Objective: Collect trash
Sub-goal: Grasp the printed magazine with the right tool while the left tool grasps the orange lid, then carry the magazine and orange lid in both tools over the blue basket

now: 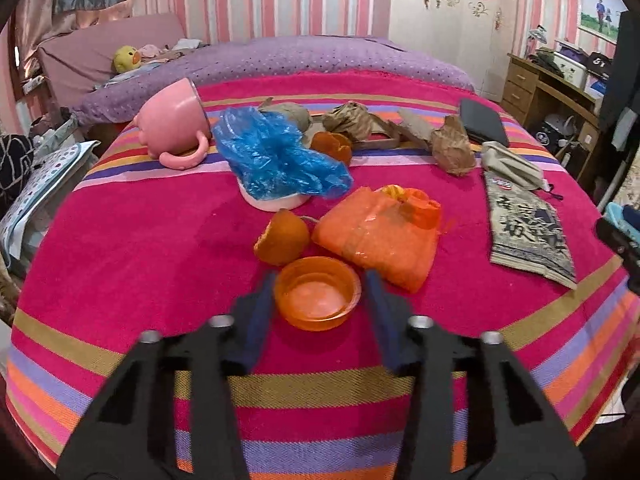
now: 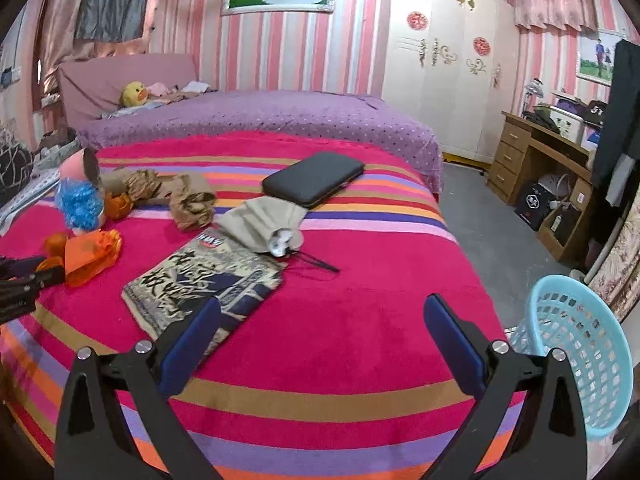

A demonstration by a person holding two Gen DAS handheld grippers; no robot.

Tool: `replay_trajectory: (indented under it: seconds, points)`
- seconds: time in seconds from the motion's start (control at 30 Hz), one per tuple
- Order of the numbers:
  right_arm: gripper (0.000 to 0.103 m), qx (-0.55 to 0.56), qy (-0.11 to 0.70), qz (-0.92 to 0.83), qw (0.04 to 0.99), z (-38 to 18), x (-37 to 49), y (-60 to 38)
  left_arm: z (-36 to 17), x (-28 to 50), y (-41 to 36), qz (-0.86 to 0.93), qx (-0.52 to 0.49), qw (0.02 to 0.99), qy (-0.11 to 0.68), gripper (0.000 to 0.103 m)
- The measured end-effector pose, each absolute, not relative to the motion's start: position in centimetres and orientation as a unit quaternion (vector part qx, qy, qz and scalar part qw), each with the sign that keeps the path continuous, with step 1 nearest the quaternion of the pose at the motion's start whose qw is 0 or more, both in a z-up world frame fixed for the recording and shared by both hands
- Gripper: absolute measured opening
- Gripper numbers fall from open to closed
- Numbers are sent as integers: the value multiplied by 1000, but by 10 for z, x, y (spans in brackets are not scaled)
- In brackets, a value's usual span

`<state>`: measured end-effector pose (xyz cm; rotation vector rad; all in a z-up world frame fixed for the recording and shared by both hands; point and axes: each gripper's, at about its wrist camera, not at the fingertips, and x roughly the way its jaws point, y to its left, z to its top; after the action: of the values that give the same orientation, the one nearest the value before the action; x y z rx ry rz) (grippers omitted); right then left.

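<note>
The left claw (image 1: pixel 318 294) brackets the orange lid (image 1: pixel 317 299) at six o'clock on the bed (image 1: pixel 140 248), fingers apart; squeezed off-centre, the lid may skid. The right claw (image 2: pixel 320 340) gapes, holding nothing.

Right hand-held gripper (image 2: pixel 320 344) spread wide above striped blanket (image 2: pixel 360 320), blue basket (image 2: pixel 592 360) beside

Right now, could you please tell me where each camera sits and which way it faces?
Left wrist: on the left gripper, low over the bed, facing the orange cup between its open fingers.
Right wrist: on the right gripper, open, higher, facing across the bed; blue basket at right.
Shared: orange bag, magazine.
</note>
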<state>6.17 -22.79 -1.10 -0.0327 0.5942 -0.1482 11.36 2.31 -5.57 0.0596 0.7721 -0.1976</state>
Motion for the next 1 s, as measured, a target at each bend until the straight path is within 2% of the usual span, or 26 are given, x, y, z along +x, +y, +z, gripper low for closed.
replay_trajectory:
  seconds: [0.3,0.33,0.4,0.53,0.6,0.73,0.77,0.87,1.0]
  points:
    - [97,-13,332,-47,942,-26,81,-200,-42,95,33,-77,48,931,354,39]
    - [93,-13,336,-46,941,-27,84,-198,-40,93,34,-71,49,933,348,39]
    - [78,-8,351,-44,935,-30,92,-197,-37,92,38,-64,48,936,342,39]
    - [67,15,381,-31,924,-40,105,-198,-32,89,43,-55,41,942,329,39]
    - [44,9,377,-25,926,-39,103,-195,-29,87,43,-49,44,945,320,39]
    - [20,1,366,-11,930,-38,95,-193,-23,84,41,-44,44,950,306,39]
    - [10,2,364,-7,931,-37,93,-195,-22,83,41,-43,44,951,303,39]
    - [6,3,345,5,939,-30,83,-202,-21,80,38,-41,47,952,299,39]
    - [5,-12,317,10,948,-16,71,-214,-20,76,32,-38,54,953,294,39]
